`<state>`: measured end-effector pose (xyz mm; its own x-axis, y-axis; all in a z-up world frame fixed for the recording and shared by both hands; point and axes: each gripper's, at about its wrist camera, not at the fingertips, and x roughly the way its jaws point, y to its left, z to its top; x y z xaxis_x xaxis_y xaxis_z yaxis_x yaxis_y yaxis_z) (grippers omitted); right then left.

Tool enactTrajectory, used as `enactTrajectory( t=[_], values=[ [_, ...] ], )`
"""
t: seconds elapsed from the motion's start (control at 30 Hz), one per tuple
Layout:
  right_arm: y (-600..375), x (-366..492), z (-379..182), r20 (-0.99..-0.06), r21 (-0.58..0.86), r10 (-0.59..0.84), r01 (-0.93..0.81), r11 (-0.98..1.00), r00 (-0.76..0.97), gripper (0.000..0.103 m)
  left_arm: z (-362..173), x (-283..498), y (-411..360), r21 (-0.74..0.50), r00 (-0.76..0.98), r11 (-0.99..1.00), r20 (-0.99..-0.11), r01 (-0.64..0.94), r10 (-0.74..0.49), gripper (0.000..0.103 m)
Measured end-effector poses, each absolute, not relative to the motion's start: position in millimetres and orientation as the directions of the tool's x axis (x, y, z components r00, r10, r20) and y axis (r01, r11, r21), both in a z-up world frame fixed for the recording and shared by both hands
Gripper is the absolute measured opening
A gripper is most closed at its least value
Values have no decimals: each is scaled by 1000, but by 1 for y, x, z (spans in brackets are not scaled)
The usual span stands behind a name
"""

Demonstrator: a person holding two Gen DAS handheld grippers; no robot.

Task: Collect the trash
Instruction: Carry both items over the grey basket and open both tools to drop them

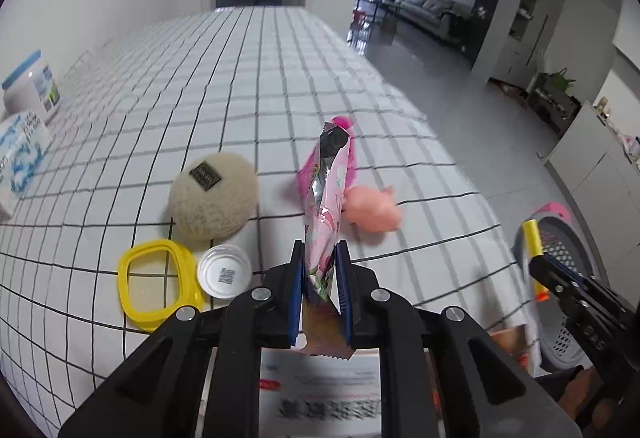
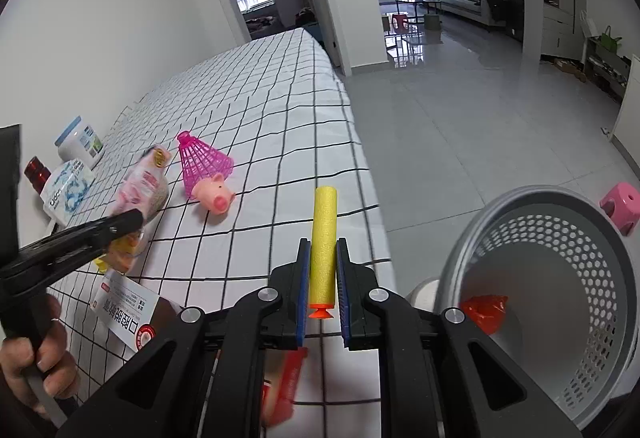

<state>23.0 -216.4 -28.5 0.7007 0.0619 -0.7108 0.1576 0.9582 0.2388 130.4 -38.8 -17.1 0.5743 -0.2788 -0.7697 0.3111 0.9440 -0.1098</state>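
The long table under a white cloth with a black grid (image 2: 280, 110) fills most of both views, and the grey perforated plastic basket (image 2: 560, 278) stands off its right edge, tilted toward the right wrist camera, with a crumpled red wrapper (image 2: 484, 312) already lying inside. On the cloth sit a beige fuzzy round puff (image 1: 214, 196), a yellow plastic ring frame (image 1: 154, 284), a pink mesh plastic shuttlecock (image 2: 204, 164), a pink rubber pig toy (image 2: 214, 198) touching it, and a white bottle cap (image 1: 225, 276).

The left gripper (image 1: 320, 290) pinches a tall pink printed snack packet (image 1: 326, 198) by its lower end, the packet standing upright above the table. The right gripper (image 2: 323, 290) is clamped on a yellow foam dart with an orange suction tip (image 2: 324, 246), gripped low near the tip, so most of the dart juts forward past the fingers.

The main risk, as I judge it, is a miss at the basket: the dart sits over the table edge, left of the rim, and letting go there would send it to the floor. The packet is light and held only by a thin edge, so it may slip or flutter wide on release. The two grippers could also crowd each other at the opening.

The person's left hand (image 2: 36, 366) wraps that gripper's handle, reaching in low from the left; the packet's far side looks blurred, so its exact tilt is uncertain.
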Motion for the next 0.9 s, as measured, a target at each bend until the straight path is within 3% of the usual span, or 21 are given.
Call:
enactTrajectory(
  t=[0.23, 0.47, 0.9],
  values=[
    [-260, -13, -24, -697, 239, -7, 242, 940, 717, 12, 13, 94, -85, -142, 582, 892, -711, 429, -393, 16],
    [-326, -69, -38, -717, 236, -109, 387, 891, 689, 12, -2, 53, -172, -180, 460, 786, -725, 591, -512, 16],
    [-395, -125, -77, -736, 290, -137, 492, 821, 663, 12, -61, 14, -276, -160, 320, 696, -801, 700, -506, 16]
  ],
)
